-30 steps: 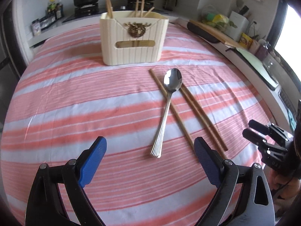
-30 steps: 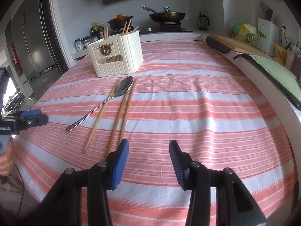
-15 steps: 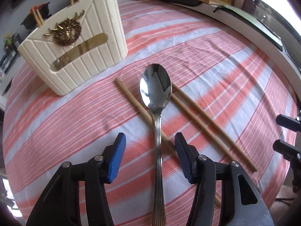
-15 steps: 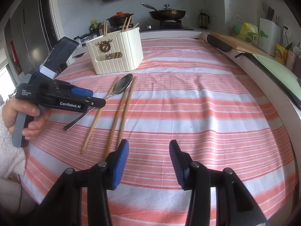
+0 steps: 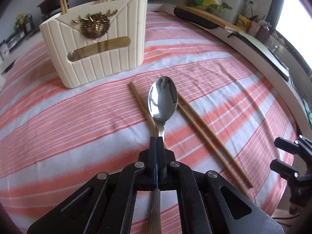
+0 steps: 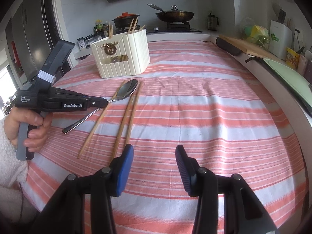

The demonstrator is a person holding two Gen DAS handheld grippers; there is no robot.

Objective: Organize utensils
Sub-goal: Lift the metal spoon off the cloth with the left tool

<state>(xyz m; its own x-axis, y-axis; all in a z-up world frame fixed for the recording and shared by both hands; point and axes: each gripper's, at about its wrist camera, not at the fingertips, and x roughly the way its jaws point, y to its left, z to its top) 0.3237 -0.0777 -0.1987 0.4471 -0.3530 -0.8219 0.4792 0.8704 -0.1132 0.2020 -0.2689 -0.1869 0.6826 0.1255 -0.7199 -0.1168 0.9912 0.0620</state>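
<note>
A steel spoon (image 5: 162,101) lies on the striped tablecloth, bowl toward a cream utensil holder (image 5: 95,44) with several chopsticks in it. My left gripper (image 5: 157,139) is shut on the spoon's handle, just behind the bowl; the right wrist view shows it (image 6: 104,102) on the spoon (image 6: 126,90). Three loose wooden chopsticks lie beside the spoon, one on its left (image 5: 142,105), two on its right (image 5: 206,138). My right gripper (image 6: 154,156) is open and empty, low over the cloth near the chopsticks' near ends (image 6: 124,122). The holder (image 6: 122,56) stands behind.
The round table (image 6: 214,117) has a white rim at the right. Beyond it a counter holds a cutting board (image 6: 247,47), a stove with a pan (image 6: 175,15) and a pot (image 6: 125,19), and bottles. A fridge (image 6: 29,39) stands at the left.
My left gripper has moved forward over the spoon's handle and closed from open to shut on it. My right gripper has stayed still and open.
</note>
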